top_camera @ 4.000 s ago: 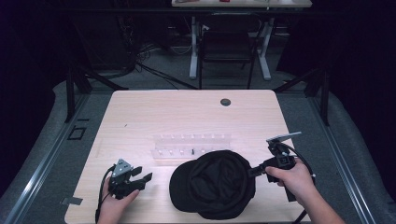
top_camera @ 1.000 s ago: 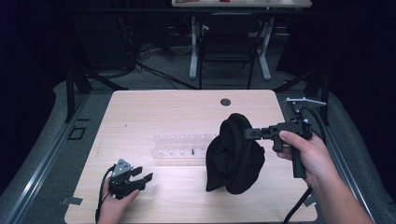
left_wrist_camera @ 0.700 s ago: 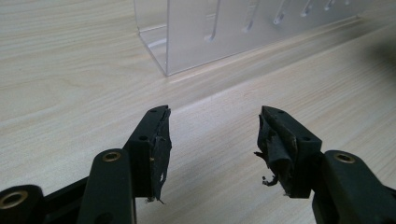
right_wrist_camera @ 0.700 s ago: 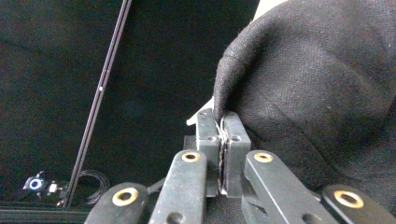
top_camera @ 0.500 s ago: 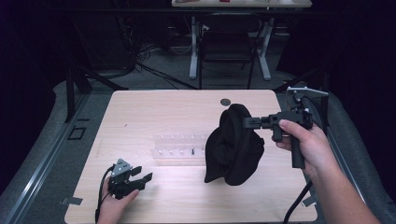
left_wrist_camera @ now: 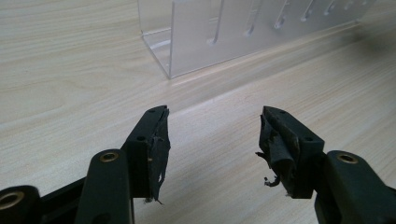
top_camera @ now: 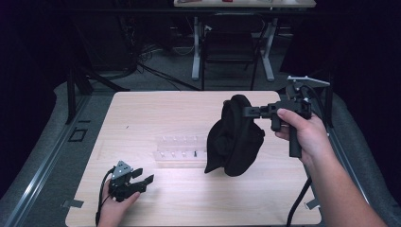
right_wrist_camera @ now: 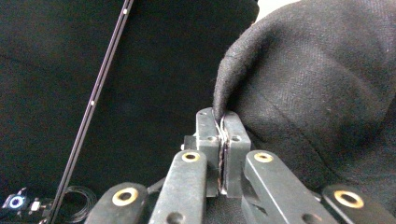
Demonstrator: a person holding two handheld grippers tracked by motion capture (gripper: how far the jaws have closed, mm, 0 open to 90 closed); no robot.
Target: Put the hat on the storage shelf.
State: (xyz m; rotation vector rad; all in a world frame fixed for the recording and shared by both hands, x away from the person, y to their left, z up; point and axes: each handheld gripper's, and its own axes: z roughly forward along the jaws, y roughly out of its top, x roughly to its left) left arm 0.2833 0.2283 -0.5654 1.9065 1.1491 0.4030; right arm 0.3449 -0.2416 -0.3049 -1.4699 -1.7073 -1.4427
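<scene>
The left gripper [top_camera: 142,180] rests low on the pale woodgrain table [top_camera: 142,113], jaws wide. Beyond lies one clear slotted plastic rack [top_camera: 179,149]. The right gripper [top_camera: 247,111] pinches one limp black woven cap [top_camera: 234,139] aloft.

Dark room around a lit wooden table.
From my feed I saw the light wood table [top_camera: 156,113] standing on a grey floor [top_camera: 42,156], brightly lit while everything beyond it fell into black. Behind its far edge stood a second table on white legs [top_camera: 195,47], with a dark chair [top_camera: 229,47] tucked under it and cables [top_camera: 151,71] trailing across the floor.
</scene>
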